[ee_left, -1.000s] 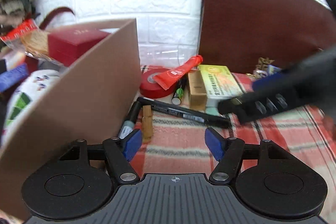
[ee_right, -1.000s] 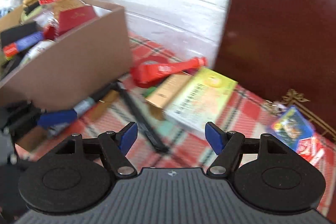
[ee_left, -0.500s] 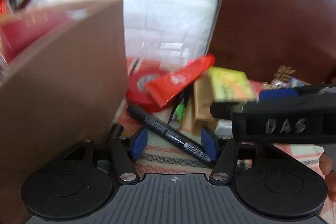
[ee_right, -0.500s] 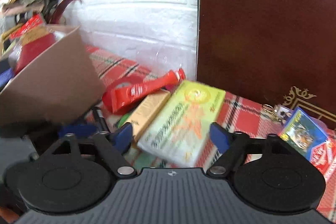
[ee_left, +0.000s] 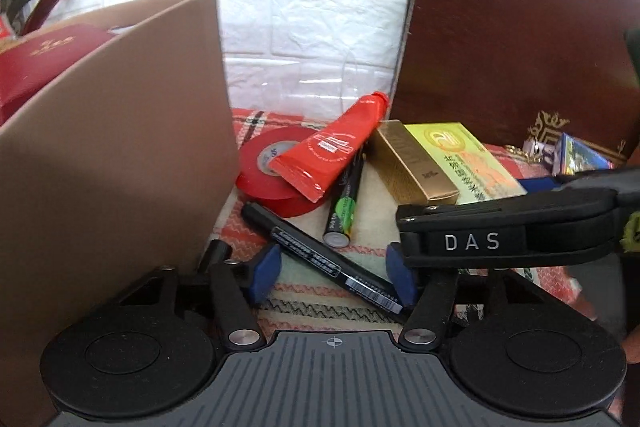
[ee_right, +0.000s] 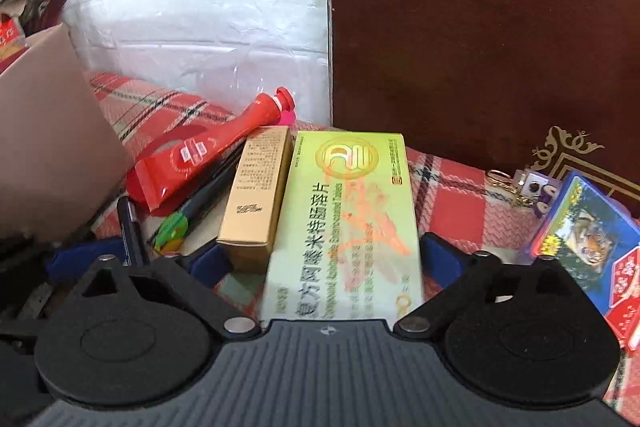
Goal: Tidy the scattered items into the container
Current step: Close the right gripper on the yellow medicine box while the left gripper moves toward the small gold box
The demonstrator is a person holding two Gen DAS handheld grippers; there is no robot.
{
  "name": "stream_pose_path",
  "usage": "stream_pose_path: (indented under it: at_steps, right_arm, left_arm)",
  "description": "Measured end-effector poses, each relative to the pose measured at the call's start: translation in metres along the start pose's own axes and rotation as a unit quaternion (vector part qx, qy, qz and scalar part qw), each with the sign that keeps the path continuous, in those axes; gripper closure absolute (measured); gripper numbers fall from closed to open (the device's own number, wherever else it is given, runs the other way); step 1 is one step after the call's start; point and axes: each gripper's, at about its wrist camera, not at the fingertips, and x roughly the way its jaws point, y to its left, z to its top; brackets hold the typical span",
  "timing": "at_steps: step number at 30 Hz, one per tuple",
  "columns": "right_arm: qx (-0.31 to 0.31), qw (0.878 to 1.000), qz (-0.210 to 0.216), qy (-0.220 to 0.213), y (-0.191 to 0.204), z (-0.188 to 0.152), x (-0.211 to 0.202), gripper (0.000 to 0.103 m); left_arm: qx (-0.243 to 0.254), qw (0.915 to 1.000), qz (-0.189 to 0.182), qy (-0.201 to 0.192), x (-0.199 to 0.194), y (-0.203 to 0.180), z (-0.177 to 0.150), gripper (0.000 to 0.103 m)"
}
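My left gripper (ee_left: 332, 275) is open and low over the plaid cloth, its blue fingertips on either side of a black marker (ee_left: 316, 257) that lies slantwise between them. The brown cardboard box (ee_left: 112, 147) stands close on the left. My right gripper (ee_right: 324, 261) is open wide, its pads flanking a yellow-green medicine box (ee_right: 348, 219) and the near end of a gold carton (ee_right: 258, 195). In the left wrist view the right gripper (ee_left: 500, 231) reaches in from the right. A red tube (ee_left: 336, 147) rests on a red tape roll (ee_left: 264, 167), with a green-and-black pen (ee_left: 346, 203) beside them.
A dark brown panel (ee_right: 480, 27) and a white brick wall (ee_right: 200, 7) close off the back. At the right lie a blue card pack (ee_right: 580, 227) and a keychain (ee_right: 520, 187). A red case (ee_left: 44, 55) sits inside the cardboard box.
My left gripper has dropped forward until its fingers straddle the black marker. My right gripper has swung right and advanced over the yellow-green box.
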Motion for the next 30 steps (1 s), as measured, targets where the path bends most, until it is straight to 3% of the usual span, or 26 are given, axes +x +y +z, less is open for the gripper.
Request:
stream_pose_path:
  at_steps: [5, 7, 13, 19, 21, 24, 27, 30]
  right_arm:
    - [-0.002, 1.0, 0.01, 0.008, -0.004, -0.005, -0.01, 0.011]
    - [-0.003, 1.0, 0.014, 0.009, -0.003, -0.011, -0.016, 0.011]
    - [-0.01, 1.0, 0.025, 0.012, -0.004, -0.04, -0.046, 0.011]
    - [-0.017, 0.999, 0.03, 0.009, -0.007, -0.091, -0.096, 0.011]
    - [-0.011, 1.0, 0.028, 0.005, -0.011, -0.112, -0.115, 0.011]
    - [0.0, 0.999, 0.032, -0.004, -0.015, -0.137, -0.141, 0.009]
    - [0.023, 0.998, 0.048, -0.016, -0.023, -0.153, -0.163, 0.008]
    - [0.036, 0.998, 0.049, -0.025, -0.029, -0.158, -0.176, 0.008]
  left_arm:
    - [0.028, 0.9996, 0.001, -0.002, -0.003, -0.009, -0.004, 0.047]
    - [0.047, 0.9989, -0.007, -0.003, -0.008, -0.014, -0.008, 0.061]
    - [0.097, 0.9945, -0.039, -0.007, -0.037, -0.035, -0.036, 0.064]
    - [0.125, 0.9888, -0.082, 0.0, -0.083, -0.043, -0.078, 0.067]
    - [0.114, 0.989, -0.094, 0.01, -0.099, -0.038, -0.09, 0.064]
    - [0.089, 0.9906, -0.1, 0.024, -0.116, -0.027, -0.1, 0.051]
    - [0.049, 0.9935, -0.098, 0.032, -0.126, -0.02, -0.1, 0.049]
    - [0.004, 0.9912, -0.128, 0.035, -0.131, -0.017, -0.091, 0.048]
